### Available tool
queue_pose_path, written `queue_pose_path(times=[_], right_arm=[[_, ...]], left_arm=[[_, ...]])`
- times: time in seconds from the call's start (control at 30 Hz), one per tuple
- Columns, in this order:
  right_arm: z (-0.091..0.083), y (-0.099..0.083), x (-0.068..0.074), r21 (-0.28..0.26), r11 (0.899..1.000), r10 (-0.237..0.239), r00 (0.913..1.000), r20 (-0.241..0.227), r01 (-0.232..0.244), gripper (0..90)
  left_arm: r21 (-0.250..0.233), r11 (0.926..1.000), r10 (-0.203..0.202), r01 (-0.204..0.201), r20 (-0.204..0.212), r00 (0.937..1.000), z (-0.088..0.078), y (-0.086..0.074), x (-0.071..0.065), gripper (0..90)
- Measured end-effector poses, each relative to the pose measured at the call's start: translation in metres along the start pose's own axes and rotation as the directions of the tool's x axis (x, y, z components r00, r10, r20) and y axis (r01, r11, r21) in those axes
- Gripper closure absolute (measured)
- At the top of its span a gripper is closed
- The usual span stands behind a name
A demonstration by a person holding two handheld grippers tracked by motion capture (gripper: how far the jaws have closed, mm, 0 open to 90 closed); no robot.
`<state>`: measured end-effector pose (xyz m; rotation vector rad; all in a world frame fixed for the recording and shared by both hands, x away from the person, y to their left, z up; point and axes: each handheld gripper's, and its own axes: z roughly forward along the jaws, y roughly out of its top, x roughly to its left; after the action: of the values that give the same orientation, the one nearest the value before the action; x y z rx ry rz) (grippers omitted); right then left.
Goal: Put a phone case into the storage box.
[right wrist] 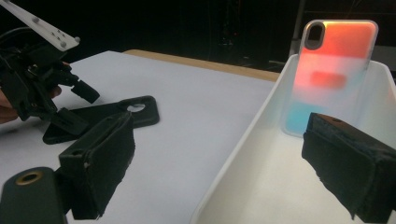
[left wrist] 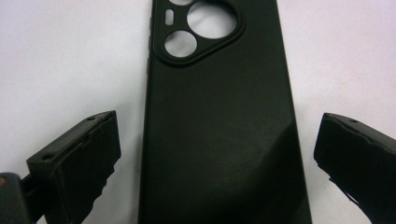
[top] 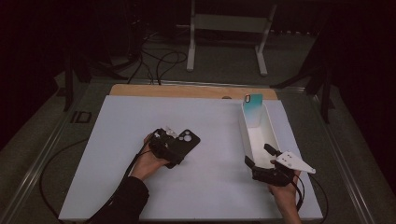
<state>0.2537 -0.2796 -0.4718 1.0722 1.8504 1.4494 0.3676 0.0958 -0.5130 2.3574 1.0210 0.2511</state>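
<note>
the black phone case (left wrist: 219, 140) looked light, thin and flexible; the left gripper (left wrist: 217, 154), jaws apart, straddled its long edges, while the right gripper (top: 261, 161) stood open near the white bin (top: 273, 135).

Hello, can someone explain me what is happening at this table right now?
A person works with two hand-held grippers. The left gripper hangs open over a black phone case that lies flat on the white table; its jaws stand on either side of the case, not touching it. The right gripper is open too, at the near end of a white bin. A colourful phone case leans upright against the bin's far wall.
</note>
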Motion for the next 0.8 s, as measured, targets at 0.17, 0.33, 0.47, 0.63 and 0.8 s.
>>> queue_pose_path(times=[0.17, 0.33, 0.47, 0.63, 0.8], right_arm=[[-0.0002, 0.0001, 0.0001, -0.001, 1.0, 0.002, 1.0, 0.0, -0.002, 9.4], [-0.0003, 0.0001, -0.0001, 0.0, 1.0, 0.001, 1.0, 0.001, -0.001, 9.4], [-0.0002, 0.0002, 0.0001, -0.001, 1.0, -0.001, 1.0, 0.001, 0.001, 9.4], [-0.0003, 0.0003, 0.0001, -0.001, 1.0, -0.003, 1.0, 0.001, 0.003, 9.4], [-0.0007, 0.0007, 0.0003, -0.004, 1.0, -0.003, 1.0, 0.002, 0.003, 9.4]], left_arm=[[0.009, 0.9999, -0.006, 0.006, 0.003, 1.0, 0.0054, -0.001, 0.0011, 3.8], [0.023, 0.9995, 0.022, -0.021, -0.02, 0.9996, 0.0063, -0.0008, -0.0018, 4.9], [0.029, 0.9993, 0.022, -0.022, -0.025, 0.9994, 0.0063, -0.0006, -0.0026, 5.7], [0.041, 0.9991, 0.016, -0.015, -0.027, 0.9995, 0.0056, 0.0002, -0.0038, 6.3], [0.054, 0.9984, 0.019, -0.017, -0.021, 0.9996, 0.0035, 0.0011, -0.0022, 13.0]])
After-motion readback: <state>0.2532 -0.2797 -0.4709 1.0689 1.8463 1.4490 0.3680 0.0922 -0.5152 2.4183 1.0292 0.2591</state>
